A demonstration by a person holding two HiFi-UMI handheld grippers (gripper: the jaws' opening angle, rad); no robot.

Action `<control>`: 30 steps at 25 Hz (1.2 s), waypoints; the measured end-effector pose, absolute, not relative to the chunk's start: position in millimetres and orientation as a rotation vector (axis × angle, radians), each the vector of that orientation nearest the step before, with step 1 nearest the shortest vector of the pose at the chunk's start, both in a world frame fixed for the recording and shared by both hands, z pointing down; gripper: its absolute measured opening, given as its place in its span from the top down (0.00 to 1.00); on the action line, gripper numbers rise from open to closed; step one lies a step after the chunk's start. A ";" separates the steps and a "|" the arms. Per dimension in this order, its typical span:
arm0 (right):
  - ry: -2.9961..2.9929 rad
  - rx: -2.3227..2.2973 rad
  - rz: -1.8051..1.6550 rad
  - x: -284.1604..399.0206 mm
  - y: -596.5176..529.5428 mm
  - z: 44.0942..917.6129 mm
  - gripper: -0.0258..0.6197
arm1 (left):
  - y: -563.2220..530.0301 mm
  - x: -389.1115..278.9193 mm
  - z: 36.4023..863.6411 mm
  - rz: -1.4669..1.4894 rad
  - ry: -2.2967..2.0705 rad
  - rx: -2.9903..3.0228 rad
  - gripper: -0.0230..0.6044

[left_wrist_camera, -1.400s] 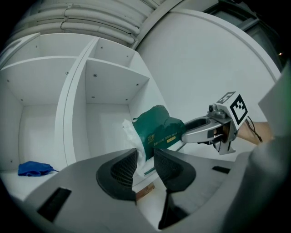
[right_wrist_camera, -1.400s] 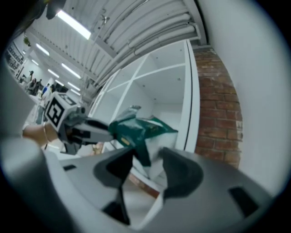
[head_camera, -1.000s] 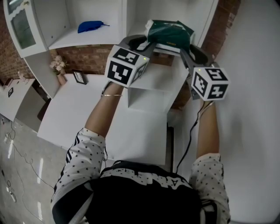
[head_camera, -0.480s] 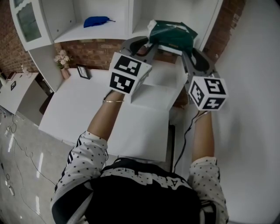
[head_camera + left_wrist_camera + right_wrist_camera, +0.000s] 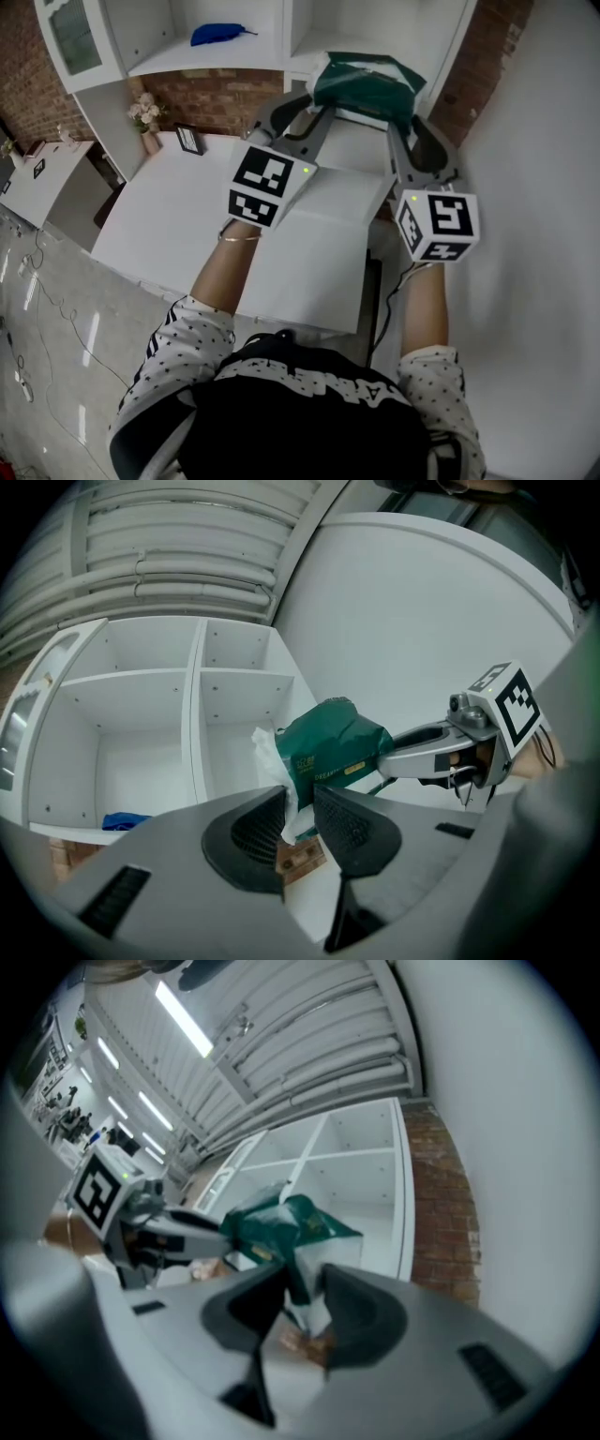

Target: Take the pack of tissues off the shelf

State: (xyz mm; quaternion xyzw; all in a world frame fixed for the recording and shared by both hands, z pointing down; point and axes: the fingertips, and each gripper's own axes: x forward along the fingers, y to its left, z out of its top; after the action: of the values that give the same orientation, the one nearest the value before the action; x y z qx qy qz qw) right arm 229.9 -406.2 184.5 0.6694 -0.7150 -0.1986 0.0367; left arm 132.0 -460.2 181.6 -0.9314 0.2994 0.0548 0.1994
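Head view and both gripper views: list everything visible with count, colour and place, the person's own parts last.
pack of tissues: one, dark green with white ends, held up between both grippers in front of the shelf unit
shelf unit: one, white, against the brick wall
blue item: one, on the left shelf board, too small to identify
brick wall: red-brown, behind the shelf unit
flowers: one small bunch, pale pink, back left of the table
picture frame: one, dark, beside the flowers
table: one, white, below the arms
left gripper: grey, shut on one end of the pack
right gripper: grey, shut on the other end
sleeves: two, white with black dots
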 end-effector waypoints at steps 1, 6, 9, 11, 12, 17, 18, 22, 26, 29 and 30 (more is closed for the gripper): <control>-2.197 2.054 -0.619 226.9 -401.0 186.2 0.73 | -455.6 129.3 183.2 0.159 0.845 -2.601 0.77; -2.217 2.042 -0.649 214.1 -375.6 194.5 0.73 | -431.0 116.4 192.0 0.186 0.884 -2.596 0.77; -2.228 2.040 -0.649 209.3 -362.0 200.7 0.73 | -417.1 111.4 198.0 0.185 0.897 -2.597 0.77; -2.240 2.041 -0.638 207.3 -353.3 206.7 0.73 | -407.6 109.0 202.5 0.174 0.904 -2.586 0.77; -2.245 2.042 -0.635 206.6 -349.1 209.8 0.73 | -402.9 108.2 204.7 0.166 0.907 -2.578 0.77; -2.276 2.043 -0.626 204.1 -331.5 221.0 0.73 | -381.8 104.3 213.7 0.154 0.923 -2.551 0.77; -2.281 2.047 -0.624 203.4 -327.8 222.9 0.73 | -377.7 103.2 215.5 0.155 0.925 -2.550 0.77; -2.294 2.051 -0.610 199.8 -315.7 234.4 0.73 | -364.6 99.2 226.3 0.143 0.939 -2.551 0.77; -2.279 2.049 -0.605 197.2 -304.8 244.8 0.73 | -354.4 96.9 237.3 0.129 0.949 -2.565 0.77; -2.254 2.048 -0.619 195.9 -299.0 251.1 0.73 | -349.4 97.1 246.3 0.122 0.958 -2.575 0.77; -2.259 2.047 -0.612 196.0 -297.7 253.8 0.73 | -347.9 97.3 249.2 0.119 0.960 -2.576 0.77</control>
State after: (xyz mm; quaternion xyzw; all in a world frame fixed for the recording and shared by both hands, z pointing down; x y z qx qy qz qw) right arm 196.0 -297.7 253.8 0.6583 -0.7264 -0.1969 0.0162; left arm 97.3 -347.9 249.2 -0.9185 0.3422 0.0423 0.1937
